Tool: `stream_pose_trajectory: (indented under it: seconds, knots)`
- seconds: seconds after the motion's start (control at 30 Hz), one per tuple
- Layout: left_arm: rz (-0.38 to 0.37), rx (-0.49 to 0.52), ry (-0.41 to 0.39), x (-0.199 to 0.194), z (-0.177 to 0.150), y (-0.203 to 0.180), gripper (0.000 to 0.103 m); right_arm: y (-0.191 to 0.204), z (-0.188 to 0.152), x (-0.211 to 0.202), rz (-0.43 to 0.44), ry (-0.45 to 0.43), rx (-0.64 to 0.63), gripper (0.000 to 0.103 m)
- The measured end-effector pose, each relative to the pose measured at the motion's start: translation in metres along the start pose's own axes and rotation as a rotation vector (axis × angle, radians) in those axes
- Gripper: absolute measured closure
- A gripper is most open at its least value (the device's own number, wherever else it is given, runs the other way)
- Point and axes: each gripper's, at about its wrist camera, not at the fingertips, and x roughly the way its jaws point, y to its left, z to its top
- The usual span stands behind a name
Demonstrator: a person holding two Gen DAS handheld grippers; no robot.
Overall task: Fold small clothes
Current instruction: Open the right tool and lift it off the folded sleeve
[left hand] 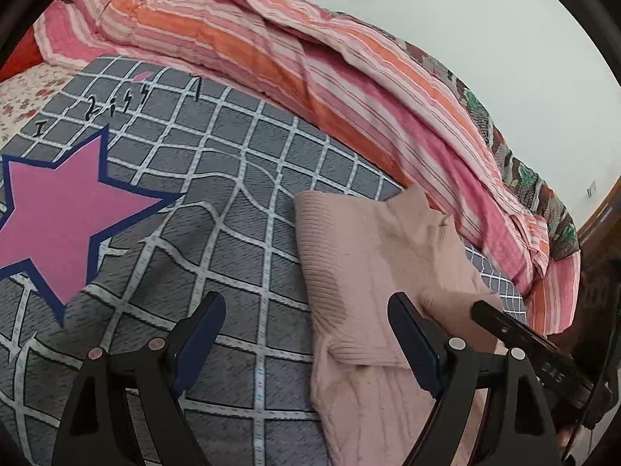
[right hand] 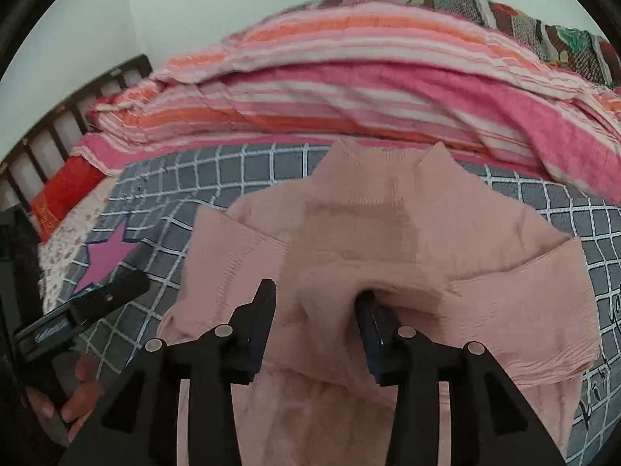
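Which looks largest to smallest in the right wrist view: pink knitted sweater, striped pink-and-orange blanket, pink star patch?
1. Pink knitted sweater, though nearness to the camera inflates it.
2. Striped pink-and-orange blanket.
3. Pink star patch, clearly smallest.

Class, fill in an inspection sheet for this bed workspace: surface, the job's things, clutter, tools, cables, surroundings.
Surface: grey checked bedspread with a pink star.
Job's things: pink knit sweater lying flat, sleeves folded inward.
Clutter: striped pink and orange quilt bunched behind the sweater.
Tools: left tool open, over the sweater's edge, nothing gripped; right tool part open, sweater fabric between its jaws, pads not pressing.
Cables: nothing seen.
Surroundings: pale wall; dark slatted bed frame at the head.
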Motion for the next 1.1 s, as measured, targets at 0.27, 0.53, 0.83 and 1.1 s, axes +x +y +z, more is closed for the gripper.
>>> stream_pose_trajectory:
  seconds: [0.27, 0.53, 0.83, 1.1]
  knots:
    - [-0.138, 0.075, 0.003, 0.005, -0.006, -0.043, 0.018, -0.064, -0.023, -0.066, -0.159, -0.193, 0.001, 0.033]
    - [-0.06, 0.381, 0.061, 0.035, -0.048, -0.14, 0.018, -0.137, -0.047, -0.074, -0.29, -0.153, 0.075, 0.033]
    - [0.047, 0.343, 0.06, 0.056, -0.057, -0.142, 0.036, -0.195, -0.075, -0.059, -0.258, -0.018, 0.201, 0.033]
    - [-0.013, 0.145, -0.027, 0.04, -0.036, -0.099, 0.047, -0.196, -0.063, -0.049, -0.293, -0.041, 0.212, 0.047]
